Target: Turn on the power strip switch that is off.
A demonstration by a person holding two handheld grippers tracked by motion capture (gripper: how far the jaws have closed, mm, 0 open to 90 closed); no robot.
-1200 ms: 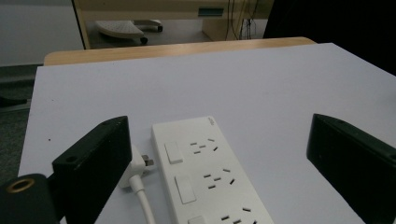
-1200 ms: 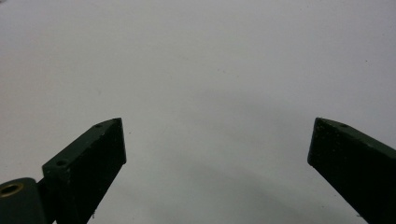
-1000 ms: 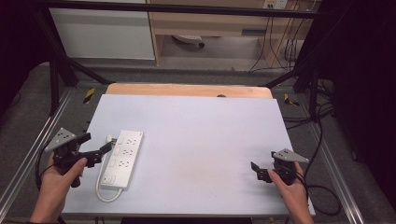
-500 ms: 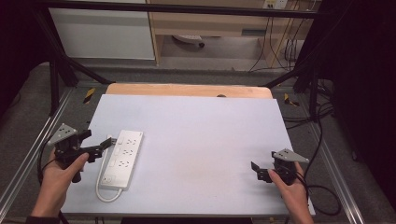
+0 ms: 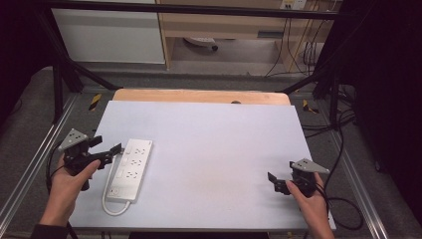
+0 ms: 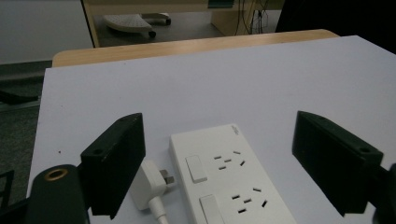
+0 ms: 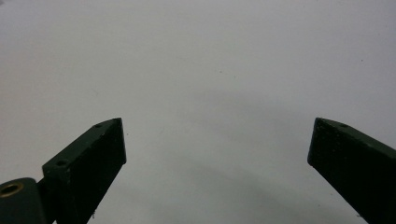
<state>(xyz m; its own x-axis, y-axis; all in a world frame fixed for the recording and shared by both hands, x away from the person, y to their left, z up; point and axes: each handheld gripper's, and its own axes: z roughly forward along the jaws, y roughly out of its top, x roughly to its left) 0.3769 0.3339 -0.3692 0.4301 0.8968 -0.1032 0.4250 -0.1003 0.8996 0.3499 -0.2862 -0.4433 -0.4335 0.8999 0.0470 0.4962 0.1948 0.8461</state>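
A white power strip (image 5: 131,168) lies lengthwise at the left of the white table top (image 5: 214,149), its cord (image 5: 112,207) looping off the near end. My left gripper (image 5: 110,152) is held just left of the strip, open, with its jaws pointing at it. In the left gripper view the strip (image 6: 229,179) and its white plug (image 6: 150,183) lie between and below the wide-apart jaws of the left gripper (image 6: 219,126), which touch nothing. My right gripper (image 5: 275,182) hovers near the front right corner, also open. The right gripper (image 7: 215,128) has bare table between its jaws.
A wooden strip (image 5: 199,95) borders the table's far edge. Metal frame rails (image 5: 30,159) run along both sides, and black cables (image 5: 343,149) trail on the floor at the right. A chair base (image 5: 201,44) stands beyond the table.
My left gripper has drifted slightly back and leftwards from the power strip's side. The right gripper and the strip stay where they were.
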